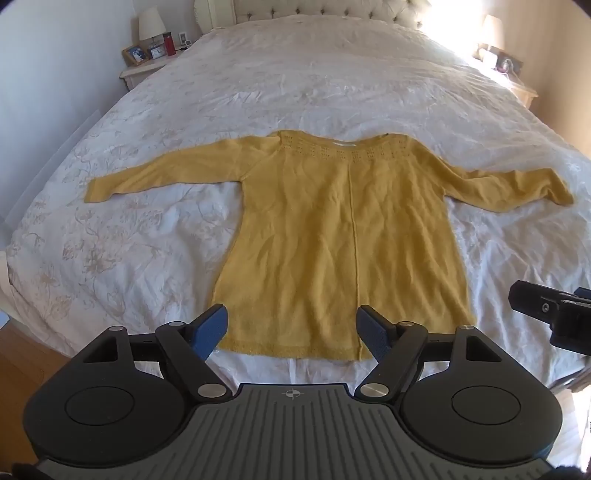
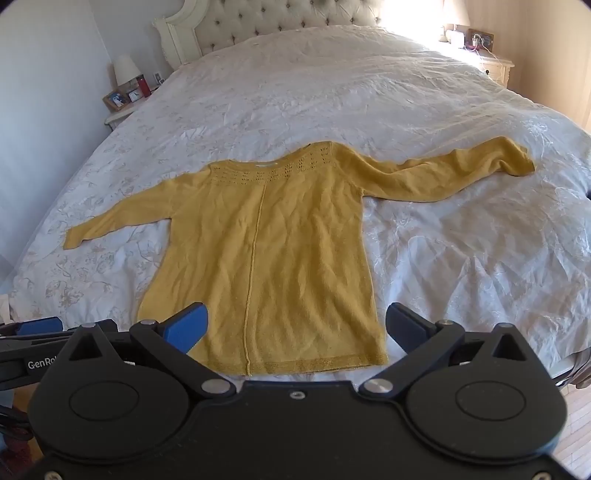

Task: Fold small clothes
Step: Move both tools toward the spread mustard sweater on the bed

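Observation:
A mustard-yellow long-sleeved knit sweater (image 1: pixel 340 236) lies flat on the white bed, sleeves spread left and right, hem toward me; it also shows in the right wrist view (image 2: pixel 266 258). My left gripper (image 1: pixel 291 332) is open and empty, hovering over the hem's left half. My right gripper (image 2: pixel 295 332) is open and empty, hovering above the hem's right corner. The right gripper's body (image 1: pixel 554 314) shows at the right edge of the left wrist view. The left gripper's blue finger (image 2: pixel 40 326) shows at the left edge of the right wrist view.
The bed has a white floral quilt (image 1: pixel 332 85) and a tufted headboard (image 2: pixel 277 22). A nightstand (image 1: pixel 147 66) with a lamp, frame and red bottle stands at the far left. Another nightstand (image 2: pixel 495 66) stands at the far right. Wooden floor (image 1: pixel 22 369) lies at the near left.

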Available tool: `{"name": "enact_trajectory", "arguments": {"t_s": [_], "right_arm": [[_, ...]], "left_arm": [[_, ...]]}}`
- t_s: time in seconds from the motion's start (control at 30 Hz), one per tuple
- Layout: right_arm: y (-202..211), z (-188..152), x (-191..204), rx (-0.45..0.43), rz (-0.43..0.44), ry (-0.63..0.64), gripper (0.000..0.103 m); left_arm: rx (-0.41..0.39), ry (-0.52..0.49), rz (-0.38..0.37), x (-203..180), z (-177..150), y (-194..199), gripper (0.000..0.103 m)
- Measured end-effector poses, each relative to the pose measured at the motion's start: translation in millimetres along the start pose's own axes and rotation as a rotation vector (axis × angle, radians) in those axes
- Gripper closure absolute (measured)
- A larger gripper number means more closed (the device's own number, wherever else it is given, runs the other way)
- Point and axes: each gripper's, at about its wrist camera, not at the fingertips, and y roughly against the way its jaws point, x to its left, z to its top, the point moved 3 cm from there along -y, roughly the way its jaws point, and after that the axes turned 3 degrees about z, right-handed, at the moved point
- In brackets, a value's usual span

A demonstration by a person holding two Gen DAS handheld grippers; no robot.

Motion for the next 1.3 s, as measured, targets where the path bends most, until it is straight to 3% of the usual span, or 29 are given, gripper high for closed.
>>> {"name": "enact_trajectory", "arguments": {"t_s": [0.6,0.97,1.13,1.3], "right_arm": [[-10,5,-5,-0.005,0.013,0.013,0.001],[-14,6,-7,0.017,0.031,0.014,0.001],[-14,5,-10,0.042,0.050,-0.001,0.001],[-16,8,-9,0.023,0.068,-0.008,0.001]], "left_arm": [[-0.025,-0.016,0.032,1,3,-7,0.027],[-0.004,-0.020,0.048,1,3,-7,0.027],[0.062,-0.032,0.072,-2,3,-8,0.027],[0.038,-0.006,0.050,-3,6,-7,0.027]]}}
